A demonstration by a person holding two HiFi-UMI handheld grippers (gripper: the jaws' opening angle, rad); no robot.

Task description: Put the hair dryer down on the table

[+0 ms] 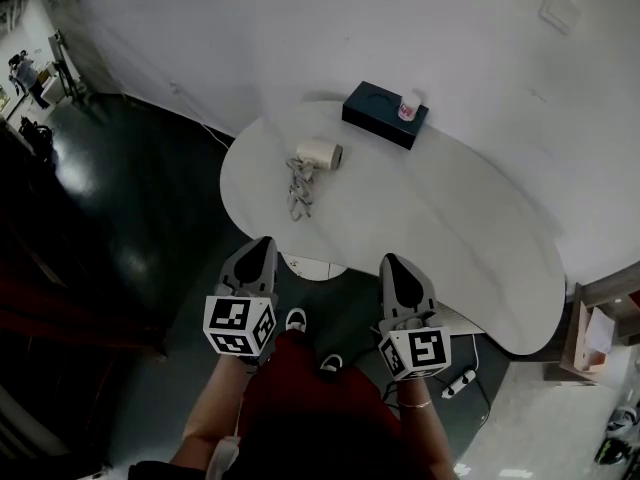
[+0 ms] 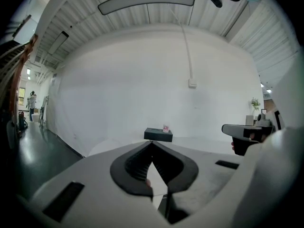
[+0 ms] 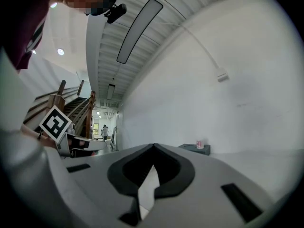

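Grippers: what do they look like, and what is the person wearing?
Both the left gripper and right gripper are light grey, tapering to a point, with black teardrop-shaped insets. Each carries a cube of black-and-white square markers. The person wears a dark red garment, white shoes and a thin bracelet.

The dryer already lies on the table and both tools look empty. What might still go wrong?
1. The white hair dryer has its pale cord bunched toward the near edge of the white table. A passing gripper might snag it and drag the dryer off.
2. A white power strip and its cable lie on the dark floor by the person's feet, a possible trip hazard.
The left gripper and right gripper are shut and empty, short of that edge.
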